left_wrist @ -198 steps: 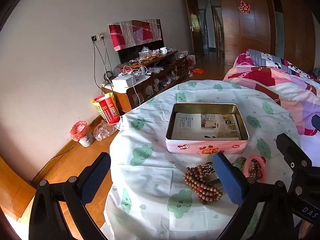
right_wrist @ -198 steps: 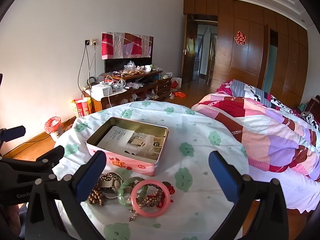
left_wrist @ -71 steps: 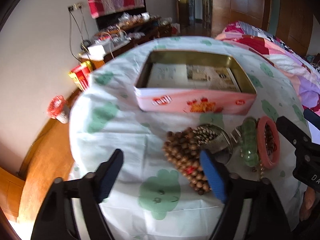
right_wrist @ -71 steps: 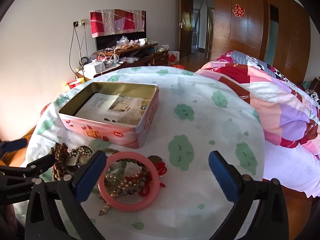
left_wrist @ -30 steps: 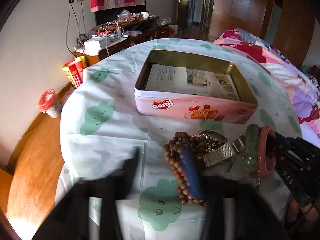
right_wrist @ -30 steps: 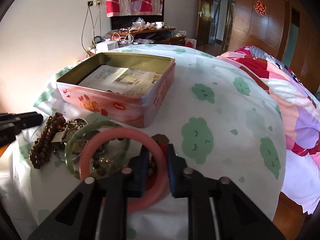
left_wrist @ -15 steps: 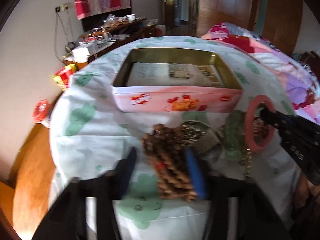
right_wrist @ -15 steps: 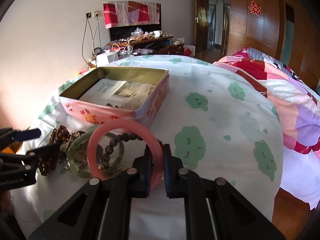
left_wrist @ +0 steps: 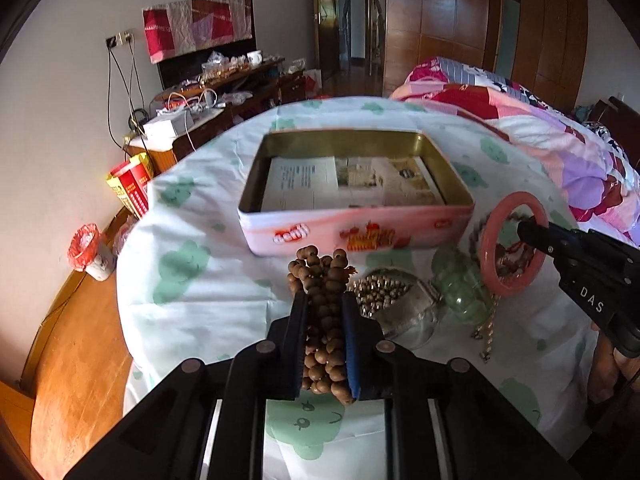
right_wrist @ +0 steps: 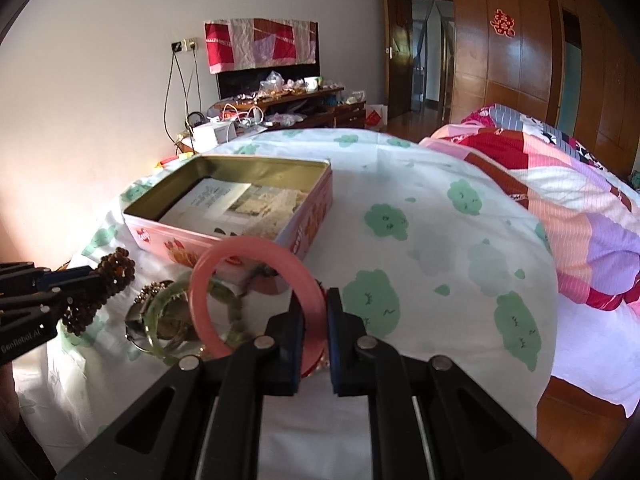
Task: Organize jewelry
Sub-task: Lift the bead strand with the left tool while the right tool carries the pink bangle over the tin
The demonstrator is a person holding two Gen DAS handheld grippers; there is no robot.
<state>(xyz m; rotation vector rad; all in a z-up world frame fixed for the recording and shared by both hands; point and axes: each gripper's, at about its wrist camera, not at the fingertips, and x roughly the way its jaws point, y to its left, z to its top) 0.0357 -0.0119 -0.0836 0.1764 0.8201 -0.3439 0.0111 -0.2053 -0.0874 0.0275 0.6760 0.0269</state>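
1. Brown wooden bead string (left_wrist: 325,312): bunched, pinched between the left jaws, its top loops standing above them.
2. Pink bangle (right_wrist: 256,292): tilted up on edge, its rim clamped by the right jaws.
3. Green bangle (right_wrist: 160,320), metal watch (left_wrist: 404,304): heaped on the bench.
4. Pink tin (left_wrist: 360,232): open, paper-lined, behind the heap.

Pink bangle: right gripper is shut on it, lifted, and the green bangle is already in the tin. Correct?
Not quite. The right gripper is shut on the pink bangle, lifted, but the green bangle lies on the tablecloth beside the tin, not in it. The right wrist view shows this.
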